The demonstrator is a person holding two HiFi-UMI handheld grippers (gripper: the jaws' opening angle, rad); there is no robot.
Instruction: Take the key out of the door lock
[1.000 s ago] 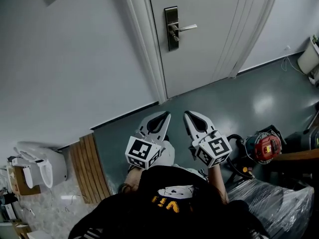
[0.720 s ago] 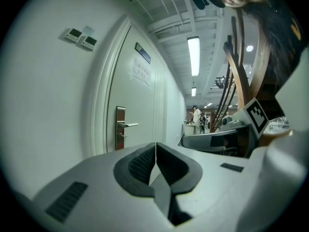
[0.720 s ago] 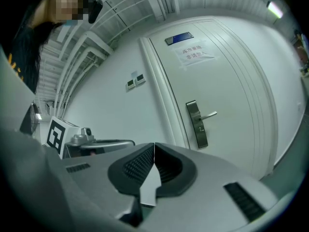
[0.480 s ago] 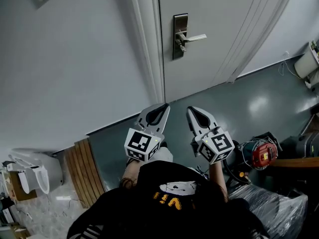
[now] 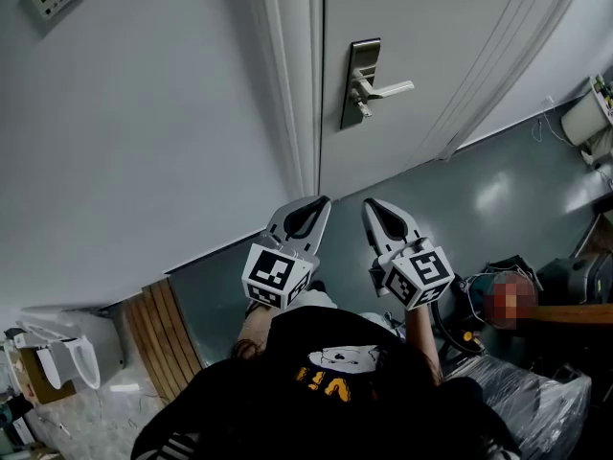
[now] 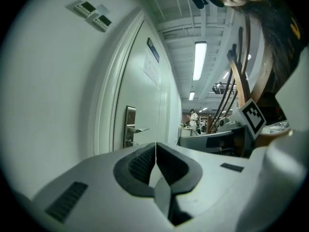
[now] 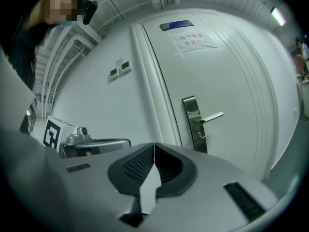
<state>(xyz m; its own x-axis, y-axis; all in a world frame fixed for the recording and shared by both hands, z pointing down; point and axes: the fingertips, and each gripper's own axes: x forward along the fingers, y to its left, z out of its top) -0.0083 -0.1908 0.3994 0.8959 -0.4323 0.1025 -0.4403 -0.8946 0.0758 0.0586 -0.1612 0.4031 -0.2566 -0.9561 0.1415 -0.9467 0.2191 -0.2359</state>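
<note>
We're holding left hand-held gripper (image 5: pixel 322 201) & right hand-held gripper (image 5: pixel 368 204) clenched, nothing btwn jaws, well apart from the door (image 5: pixel 450 27). Key (image 5: pixel 362 109) seems to be sitting in lock plate (image 5: pixel 358 65) under lever (image 5: pixel 395 89). Next we're needing one gripper's jaws opened, squared to key head, pinching firmly, pulling straight out w/o twisting.

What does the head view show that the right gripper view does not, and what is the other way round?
Only the head view: the wooden slats on the floor by the wall, and the plastic wrap at the lower right.
Only the right gripper view: the paper notice and the blue sign, both high on the door.
Both: the white door, its lock plate and handle, and the right tongs, shut, empty and short of the door.
</note>
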